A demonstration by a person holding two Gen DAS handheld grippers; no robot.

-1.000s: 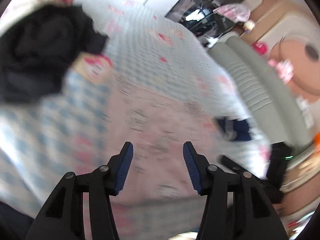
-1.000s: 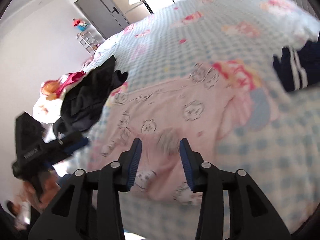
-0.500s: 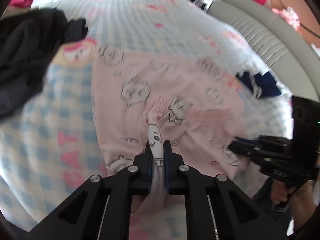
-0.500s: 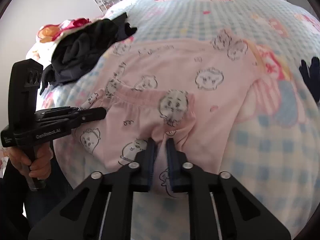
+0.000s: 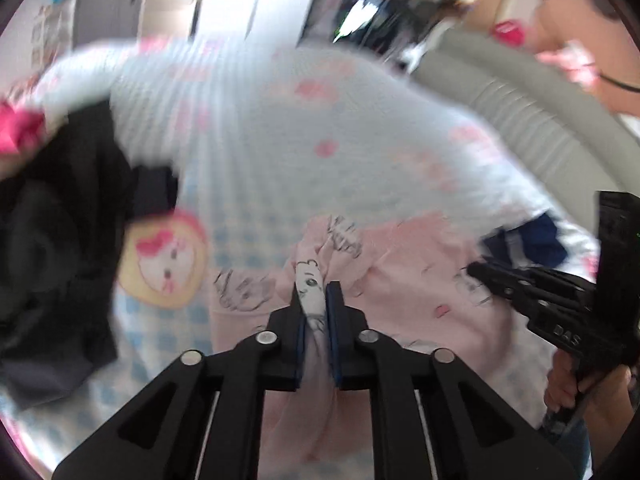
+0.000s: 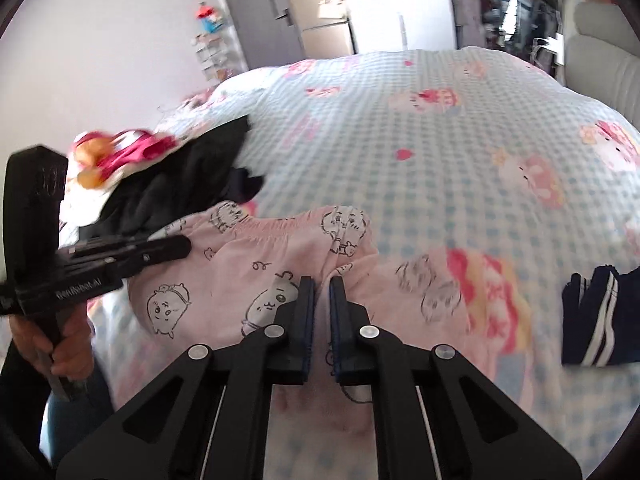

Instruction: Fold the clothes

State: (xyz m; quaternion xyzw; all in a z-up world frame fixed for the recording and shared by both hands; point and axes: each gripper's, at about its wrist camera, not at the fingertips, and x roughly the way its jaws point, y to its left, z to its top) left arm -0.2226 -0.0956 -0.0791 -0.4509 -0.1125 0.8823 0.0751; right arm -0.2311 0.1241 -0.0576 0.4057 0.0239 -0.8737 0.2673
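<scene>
Pink pyjama bottoms with cartoon prints (image 5: 420, 280) (image 6: 224, 280) lie on the checked bedspread, partly doubled over. My left gripper (image 5: 316, 292) pinches a bunched fold of that pink cloth between its pads, and its jaws are opening slightly. My right gripper (image 6: 322, 284) grips the same garment at another spot on its edge; its jaws are easing open too, with cloth still between them. Each gripper shows in the other's view: the right gripper (image 5: 476, 270) at the right, the left gripper (image 6: 184, 246) at the left, each in a hand.
A heap of black clothes (image 5: 52, 240) (image 6: 180, 184) lies left of the pyjamas. A navy garment with white stripes (image 6: 596, 320) (image 5: 532, 240) sits to the right. The blue checked bedspread (image 6: 400, 160) stretches beyond. A grey padded headboard (image 5: 520, 92) borders the far right.
Both grippers went from open to shut on the pink pyjamas' near edge, then carried that edge away across the bed, doubling the garment over.
</scene>
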